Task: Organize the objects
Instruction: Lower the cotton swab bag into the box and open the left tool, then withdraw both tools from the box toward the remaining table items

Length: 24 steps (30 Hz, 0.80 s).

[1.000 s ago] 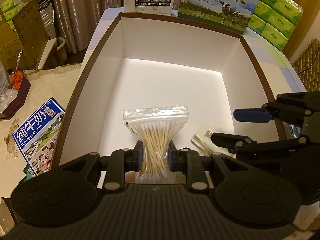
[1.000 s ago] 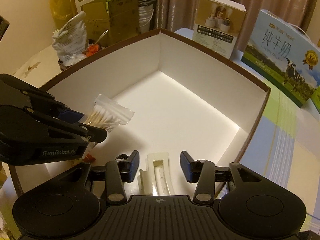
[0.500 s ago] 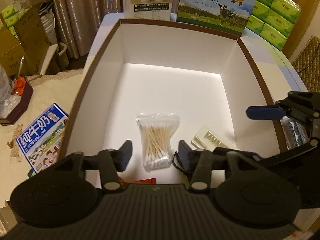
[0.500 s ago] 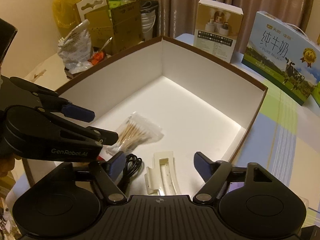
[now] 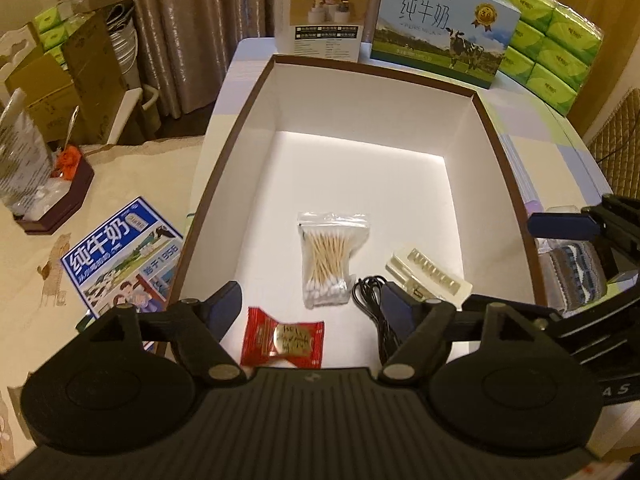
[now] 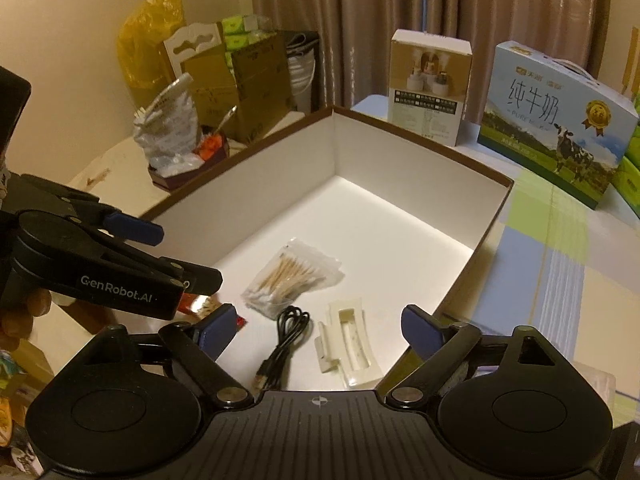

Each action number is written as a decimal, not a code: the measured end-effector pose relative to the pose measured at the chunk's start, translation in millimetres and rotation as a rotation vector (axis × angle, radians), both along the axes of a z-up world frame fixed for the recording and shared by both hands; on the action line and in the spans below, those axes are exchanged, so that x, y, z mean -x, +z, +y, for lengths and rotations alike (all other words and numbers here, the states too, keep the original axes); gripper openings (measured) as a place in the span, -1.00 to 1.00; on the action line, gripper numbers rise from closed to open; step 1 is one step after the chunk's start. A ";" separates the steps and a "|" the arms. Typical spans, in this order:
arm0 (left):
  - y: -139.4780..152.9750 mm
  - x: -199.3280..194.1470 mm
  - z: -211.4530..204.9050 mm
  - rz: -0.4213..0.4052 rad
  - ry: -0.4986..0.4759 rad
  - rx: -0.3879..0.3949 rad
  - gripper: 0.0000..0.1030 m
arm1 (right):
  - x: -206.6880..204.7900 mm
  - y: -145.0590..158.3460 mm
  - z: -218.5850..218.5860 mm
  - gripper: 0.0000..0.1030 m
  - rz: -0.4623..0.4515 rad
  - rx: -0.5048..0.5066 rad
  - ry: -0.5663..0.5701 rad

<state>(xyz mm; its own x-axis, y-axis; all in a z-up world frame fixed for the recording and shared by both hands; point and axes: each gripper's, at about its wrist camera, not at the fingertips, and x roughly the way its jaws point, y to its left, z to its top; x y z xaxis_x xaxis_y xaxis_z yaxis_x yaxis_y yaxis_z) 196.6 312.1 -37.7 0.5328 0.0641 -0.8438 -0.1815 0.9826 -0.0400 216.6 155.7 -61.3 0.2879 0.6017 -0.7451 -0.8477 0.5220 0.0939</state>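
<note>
Both jaws wide, empty. Swabs (image 5: 328,256), cable (image 5: 376,300), clip (image 5: 428,276), candy (image 5: 282,338) lying in box (image 5: 240,120). Risk: left gripper (image 5: 310,306) dropping low, snagging cable, dragging neighbours.

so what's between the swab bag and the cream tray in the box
A coiled black cable lies between the swab bag and the cream tray; both views show it.

Box (image 5: 240,128) white, brown-rimmed; candy wrapper (image 5: 282,338) red, perhaps gold-printed.

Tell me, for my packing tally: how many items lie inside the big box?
4: cotton swab bag mid-floor, red candy near-left, black cable beside the swabs, cream tray right. The fingers may hide more.
</note>
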 end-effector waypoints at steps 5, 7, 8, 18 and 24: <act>11.1 15.1 -5.9 -0.010 0.019 -0.007 0.49 | 9.8 11.0 -16.1 0.72 0.017 -0.036 -0.012; 14.9 21.7 -9.2 -0.015 0.026 -0.007 0.49 | 13.5 15.2 -23.3 0.73 0.022 -0.048 -0.018; 16.8 24.8 -11.2 -0.016 0.029 -0.008 0.49 | 15.3 17.1 -26.9 0.74 0.025 -0.053 -0.020; 29.2 54.3 -38.0 -0.029 0.036 -0.014 0.49 | 32.2 30.1 -65.1 0.76 0.048 -0.100 -0.032; 34.8 69.6 -61.1 -0.030 0.032 -0.015 0.49 | 39.8 34.1 -92.0 0.77 0.071 -0.114 -0.028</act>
<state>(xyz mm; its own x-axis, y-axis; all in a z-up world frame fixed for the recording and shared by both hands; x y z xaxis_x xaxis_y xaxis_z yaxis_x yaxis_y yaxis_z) 127.0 251.0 -2.9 0.5555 0.0940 -0.8262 -0.2120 0.9768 -0.0314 176.8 63.6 -27.3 0.2544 0.6762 -0.6914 -0.8221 0.5278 0.2137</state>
